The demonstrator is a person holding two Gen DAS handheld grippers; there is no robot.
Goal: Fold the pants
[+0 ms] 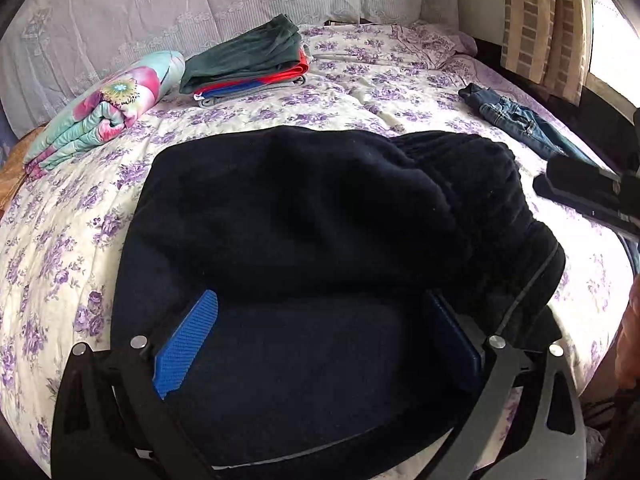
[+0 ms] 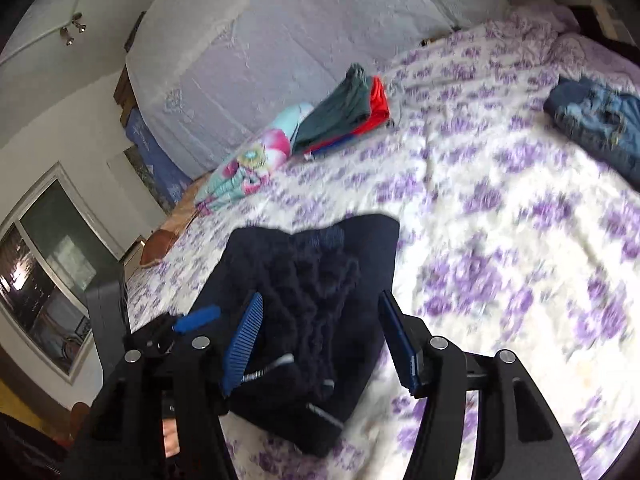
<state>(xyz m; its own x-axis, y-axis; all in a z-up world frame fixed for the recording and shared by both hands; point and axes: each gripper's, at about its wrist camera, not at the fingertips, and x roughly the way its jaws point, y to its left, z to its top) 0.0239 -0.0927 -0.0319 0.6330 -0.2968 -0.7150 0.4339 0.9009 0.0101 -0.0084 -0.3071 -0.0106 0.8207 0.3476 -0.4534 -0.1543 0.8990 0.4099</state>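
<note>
Dark navy pants (image 1: 304,216) lie folded in a thick bundle on the floral bedsheet (image 1: 360,80); the ribbed waistband and a grey side stripe show at the right. My left gripper (image 1: 320,320) is open just above the near part of the pants, blue pads spread wide, holding nothing. In the right wrist view the pants (image 2: 304,280) lie below my right gripper (image 2: 320,328), which is open and empty over the waistband end. The left gripper's blue pad (image 2: 198,318) shows at the pants' left edge. The right gripper's body (image 1: 588,192) shows at the right edge of the left wrist view.
A stack of folded clothes, dark green on red and blue (image 1: 248,60), sits at the back beside a rolled floral blanket (image 1: 104,108). Blue jeans (image 1: 520,120) lie crumpled at the right. A white lace headboard cover (image 1: 200,0) stands behind. A window (image 2: 44,264) is at left.
</note>
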